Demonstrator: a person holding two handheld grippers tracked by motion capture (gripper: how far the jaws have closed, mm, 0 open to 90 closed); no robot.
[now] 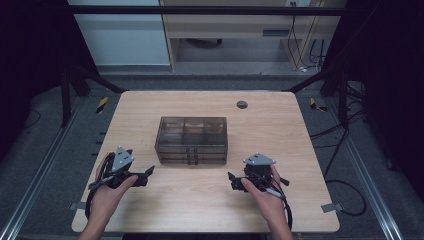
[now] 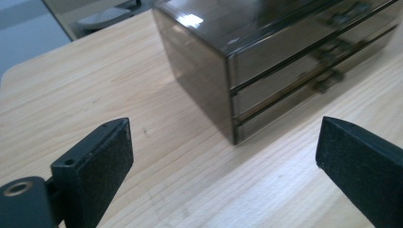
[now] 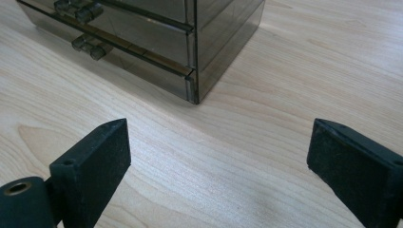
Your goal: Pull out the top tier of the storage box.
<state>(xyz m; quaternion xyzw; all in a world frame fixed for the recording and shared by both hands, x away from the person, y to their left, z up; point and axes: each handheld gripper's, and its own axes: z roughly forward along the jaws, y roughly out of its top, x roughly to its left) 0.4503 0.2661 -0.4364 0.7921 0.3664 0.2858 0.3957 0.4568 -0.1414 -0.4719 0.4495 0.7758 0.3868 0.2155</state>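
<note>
A smoky translucent drawer box (image 1: 192, 140) stands in the middle of the wooden table (image 1: 150, 107), its drawers shut and their small handles (image 1: 192, 156) facing the person. My left gripper (image 1: 148, 173) rests near the table's front left, open, with nothing between its jaws. The left gripper view looks at the box's front left corner (image 2: 232, 95). My right gripper (image 1: 231, 180) sits at the front right, open and empty too. In the right gripper view the box's front right corner (image 3: 194, 71) and two handles (image 3: 88, 45) lie ahead of the jaws.
A round grey grommet (image 1: 242, 104) is set in the table's far side. Dark frame legs and cables stand on the floor around the table. Bare wood lies between the two grippers and in front of the box.
</note>
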